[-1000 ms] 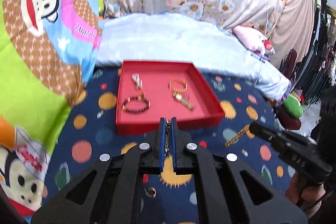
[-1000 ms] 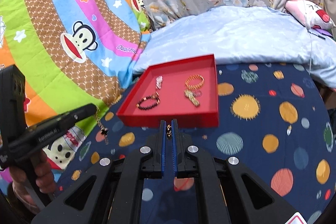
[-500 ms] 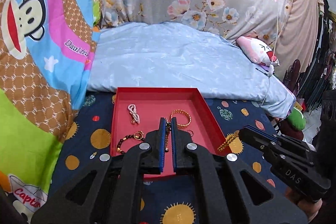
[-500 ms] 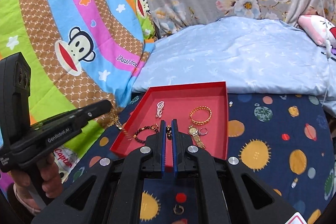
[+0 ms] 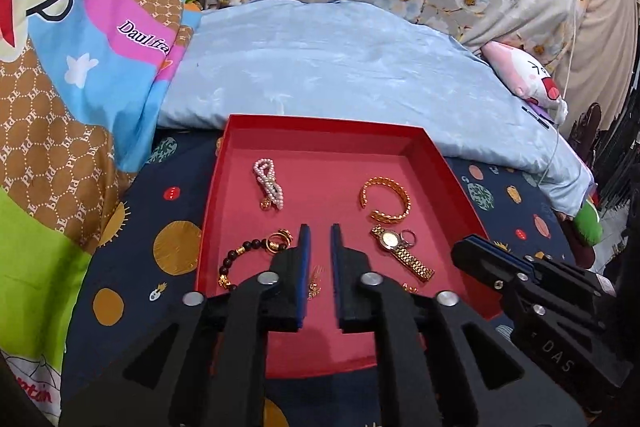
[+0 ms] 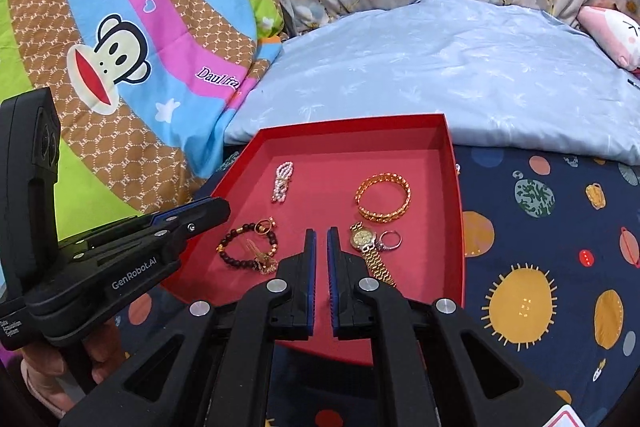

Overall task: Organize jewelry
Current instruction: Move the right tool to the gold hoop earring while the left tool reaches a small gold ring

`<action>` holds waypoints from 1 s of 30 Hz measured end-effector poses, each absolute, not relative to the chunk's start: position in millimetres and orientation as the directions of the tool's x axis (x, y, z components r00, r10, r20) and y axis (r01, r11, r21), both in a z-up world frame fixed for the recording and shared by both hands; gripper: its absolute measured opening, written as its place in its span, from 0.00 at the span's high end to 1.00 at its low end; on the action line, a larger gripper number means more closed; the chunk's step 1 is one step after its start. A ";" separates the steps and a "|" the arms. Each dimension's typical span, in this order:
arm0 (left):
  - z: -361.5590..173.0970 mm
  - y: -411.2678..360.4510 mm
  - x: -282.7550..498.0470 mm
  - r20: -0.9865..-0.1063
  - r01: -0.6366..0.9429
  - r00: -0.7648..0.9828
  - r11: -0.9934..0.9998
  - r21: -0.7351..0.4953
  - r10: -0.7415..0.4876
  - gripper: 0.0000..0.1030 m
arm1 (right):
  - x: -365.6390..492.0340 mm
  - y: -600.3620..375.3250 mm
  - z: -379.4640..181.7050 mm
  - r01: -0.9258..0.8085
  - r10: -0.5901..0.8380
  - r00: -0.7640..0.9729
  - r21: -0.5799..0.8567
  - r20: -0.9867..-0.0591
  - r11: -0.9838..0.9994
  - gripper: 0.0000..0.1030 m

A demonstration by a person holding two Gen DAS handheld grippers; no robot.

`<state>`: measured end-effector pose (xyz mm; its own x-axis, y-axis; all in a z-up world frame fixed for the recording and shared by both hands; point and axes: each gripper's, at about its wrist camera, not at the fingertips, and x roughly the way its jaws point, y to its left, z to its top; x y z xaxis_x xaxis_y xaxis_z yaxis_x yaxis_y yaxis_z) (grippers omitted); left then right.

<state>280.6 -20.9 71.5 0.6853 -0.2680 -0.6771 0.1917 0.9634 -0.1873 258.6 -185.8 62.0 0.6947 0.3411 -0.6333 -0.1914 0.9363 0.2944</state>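
A red tray (image 5: 452, 167) (image 6: 454, 187) lies on the navy planet-print sheet. In it are a pearl bracelet (image 5: 269, 183) (image 6: 282, 181), a gold bangle (image 5: 386, 199) (image 6: 383, 197), a gold watch (image 5: 401, 253) (image 6: 366, 247), a small ring (image 6: 389, 239), a dark bead bracelet (image 5: 244, 259) (image 6: 246, 243) and a thin gold chain (image 5: 314, 283) (image 6: 262, 259). My left gripper (image 5: 317, 231) (image 6: 218, 207) hangs over the tray's front, jaws slightly apart and empty, the chain lying beneath them. My right gripper (image 6: 321, 231) (image 5: 472, 247) is over the tray, slightly open and empty.
A pale blue quilt (image 5: 340, 67) lies behind the tray. A monkey-print blanket (image 6: 120, 47) rises at the left. A pink plush toy (image 5: 524, 75) and hanging clothes (image 5: 616, 147) are at the right. Navy sheet (image 6: 540, 247) spreads right of the tray.
Both grippers moved forward over the tray and opened a little. The chains they held now lie in the tray.
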 end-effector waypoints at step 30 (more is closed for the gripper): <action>6.1 16.2 112.3 -0.772 0.046 0.624 0.991 -0.124 -0.125 0.25 | 86.5 -216.3 18.1 -0.048 0.274 0.651 0.322 -0.708 0.946 0.70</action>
